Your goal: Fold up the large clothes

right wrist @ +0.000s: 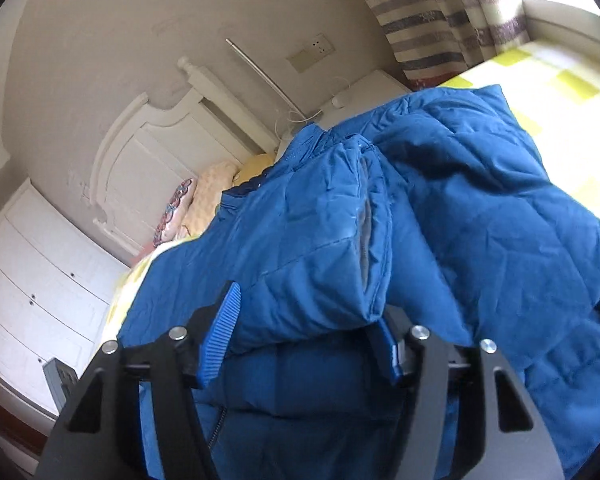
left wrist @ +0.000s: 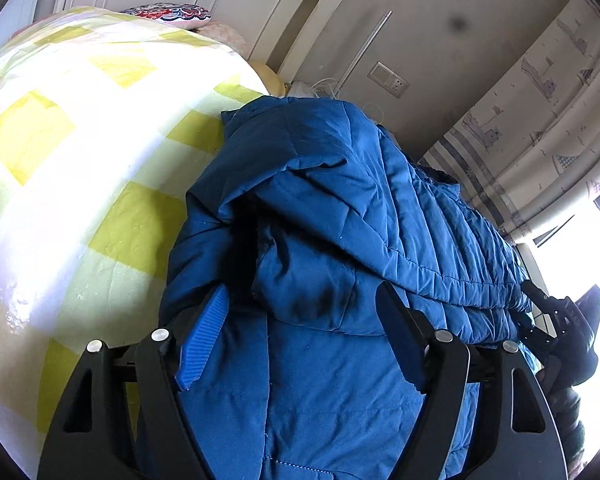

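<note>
1. Left wrist view: the blue quilted padded jacket [left wrist: 340,208] lies bunched on the bed's yellow-and-white checked cover [left wrist: 80,152], filling the frame from centre to 6 o'clock. The left tool [left wrist: 304,320] stands spread, jacket cloth between its fingers; neither ribbed blue pad [left wrist: 204,336] appears to press it.
2. Risk: closing here may catch only the top layer, so the slippery fold slides apart.
3. Hidden: the pad at 4 o'clock faces away; the jacket's hem is cut off below; the dark device [left wrist: 560,332] at 3 o'clock is partly cropped.
4. Right wrist view: a folded sleeve or flap [right wrist: 320,240] lies between the spread fingers of the right tool [right wrist: 304,344].
5. Risk: the flap may unroll toward 6 o'clock.
6. Unclear: whether either pad touches it; the frame is slightly blurred.
</note>
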{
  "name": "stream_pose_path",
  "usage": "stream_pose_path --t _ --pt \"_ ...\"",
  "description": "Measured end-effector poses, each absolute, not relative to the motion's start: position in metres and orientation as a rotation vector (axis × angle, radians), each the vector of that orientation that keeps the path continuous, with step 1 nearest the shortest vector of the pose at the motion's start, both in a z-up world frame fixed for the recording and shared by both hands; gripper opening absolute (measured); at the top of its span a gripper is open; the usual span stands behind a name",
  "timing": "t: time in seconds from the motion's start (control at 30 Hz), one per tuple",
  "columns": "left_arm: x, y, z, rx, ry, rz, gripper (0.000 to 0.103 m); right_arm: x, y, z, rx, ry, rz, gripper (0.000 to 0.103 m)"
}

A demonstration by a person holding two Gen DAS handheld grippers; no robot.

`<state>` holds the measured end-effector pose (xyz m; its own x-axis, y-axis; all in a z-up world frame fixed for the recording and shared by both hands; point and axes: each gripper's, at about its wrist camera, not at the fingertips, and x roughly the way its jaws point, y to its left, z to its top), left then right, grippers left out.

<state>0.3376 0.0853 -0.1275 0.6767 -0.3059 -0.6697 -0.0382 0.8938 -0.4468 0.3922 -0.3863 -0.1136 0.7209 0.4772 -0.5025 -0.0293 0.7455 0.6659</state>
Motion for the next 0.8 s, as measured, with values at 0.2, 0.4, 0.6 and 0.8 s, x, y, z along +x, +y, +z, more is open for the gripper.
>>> stream_pose_path --t 0.2,0.4,0.6,0.8 --pt "0.338 0.083 -0.127 -0.434 0.825 -0.149 0.074 0.379 -0.384 -0.097 0.692 0.634 0.37 0.02" --pt "0.338 0.082 -0.125 -0.431 0.826 -0.146 0.074 0.339 -0.405 -0.054 0.669 0.466 0.389 0.018" --pt "0.339 0.082 -0.125 -0.433 0.826 -0.149 0.074 0.365 -0.41 -0.11 0.56 0.722 0.244 0.022" --pt "0.339 0.083 -0.127 -0.44 0.824 -0.153 0.074 0.342 -0.403 -0.088 0.517 0.59 0.215 0.016"
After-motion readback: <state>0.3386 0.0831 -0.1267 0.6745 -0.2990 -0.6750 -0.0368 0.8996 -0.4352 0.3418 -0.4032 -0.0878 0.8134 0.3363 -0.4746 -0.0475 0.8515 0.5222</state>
